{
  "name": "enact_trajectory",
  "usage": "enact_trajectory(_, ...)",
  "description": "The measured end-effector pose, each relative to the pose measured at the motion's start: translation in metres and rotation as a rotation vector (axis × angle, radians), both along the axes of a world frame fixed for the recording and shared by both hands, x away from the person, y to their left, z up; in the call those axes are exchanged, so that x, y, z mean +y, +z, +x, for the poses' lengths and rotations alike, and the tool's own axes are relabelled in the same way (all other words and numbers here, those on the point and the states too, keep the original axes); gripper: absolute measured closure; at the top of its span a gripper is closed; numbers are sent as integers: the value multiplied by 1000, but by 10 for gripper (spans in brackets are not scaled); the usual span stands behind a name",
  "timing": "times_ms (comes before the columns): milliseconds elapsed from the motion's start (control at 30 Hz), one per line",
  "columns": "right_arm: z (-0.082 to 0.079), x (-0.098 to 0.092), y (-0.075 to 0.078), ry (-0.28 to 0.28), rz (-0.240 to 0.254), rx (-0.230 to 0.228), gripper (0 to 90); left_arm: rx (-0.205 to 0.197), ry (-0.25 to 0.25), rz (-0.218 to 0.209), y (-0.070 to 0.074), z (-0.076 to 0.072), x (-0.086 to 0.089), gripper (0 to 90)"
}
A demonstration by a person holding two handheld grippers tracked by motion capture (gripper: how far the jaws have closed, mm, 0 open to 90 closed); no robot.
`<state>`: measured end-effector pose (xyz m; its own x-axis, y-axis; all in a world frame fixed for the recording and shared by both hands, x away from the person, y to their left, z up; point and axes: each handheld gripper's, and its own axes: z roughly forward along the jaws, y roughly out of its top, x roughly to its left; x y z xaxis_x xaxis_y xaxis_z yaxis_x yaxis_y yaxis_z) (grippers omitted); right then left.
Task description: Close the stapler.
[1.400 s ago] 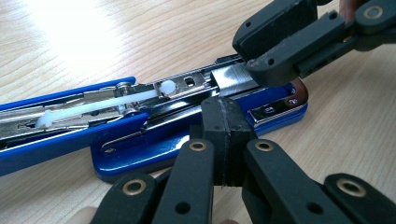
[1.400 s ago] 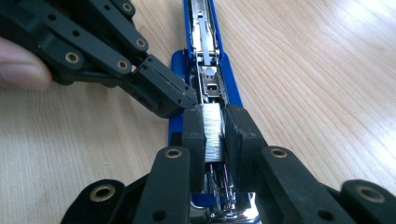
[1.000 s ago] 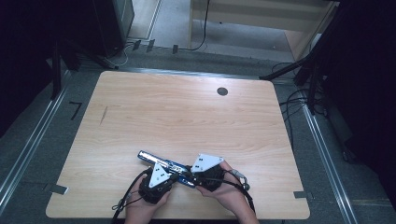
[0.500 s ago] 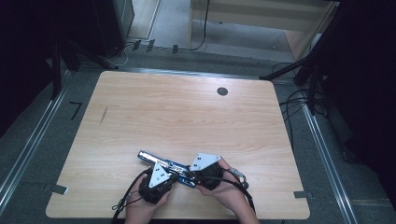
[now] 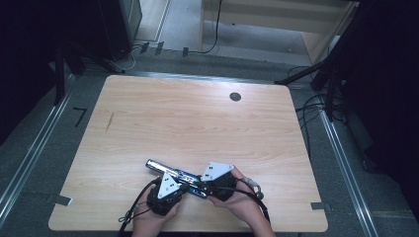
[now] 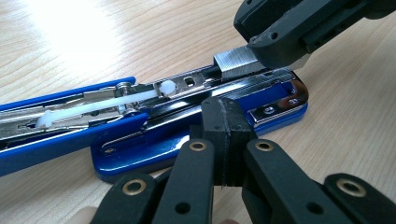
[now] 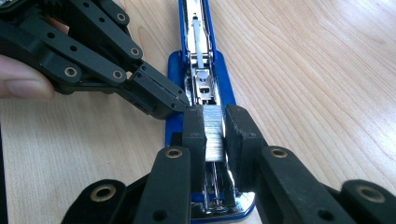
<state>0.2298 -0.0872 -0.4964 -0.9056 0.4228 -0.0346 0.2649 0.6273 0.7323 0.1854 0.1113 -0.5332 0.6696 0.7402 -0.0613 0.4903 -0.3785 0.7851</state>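
Near the table's front edge, an opened blue stapler lies flat. A strip of staples is pinched by the right gripper over the magazine; the left gripper, jaws closed, presses the base. The strip should be lowered squarely into the channel.

No visible change: blue metal stapler, left gripper, right gripper all where they were.
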Motion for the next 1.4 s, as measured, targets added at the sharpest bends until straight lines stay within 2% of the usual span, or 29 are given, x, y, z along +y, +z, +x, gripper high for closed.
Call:
enact_trajectory(567,4,-1,-4,16,-24,-2,799,0,0,1,0,0,0,900)
enact_trajectory(1000,1,-2,1,39,3,-7,798,0,1,0,0,0,0,900)
enact_trajectory(1400,4,-3,-2,25,0,7,799,0,0,0,0,0,0,900)
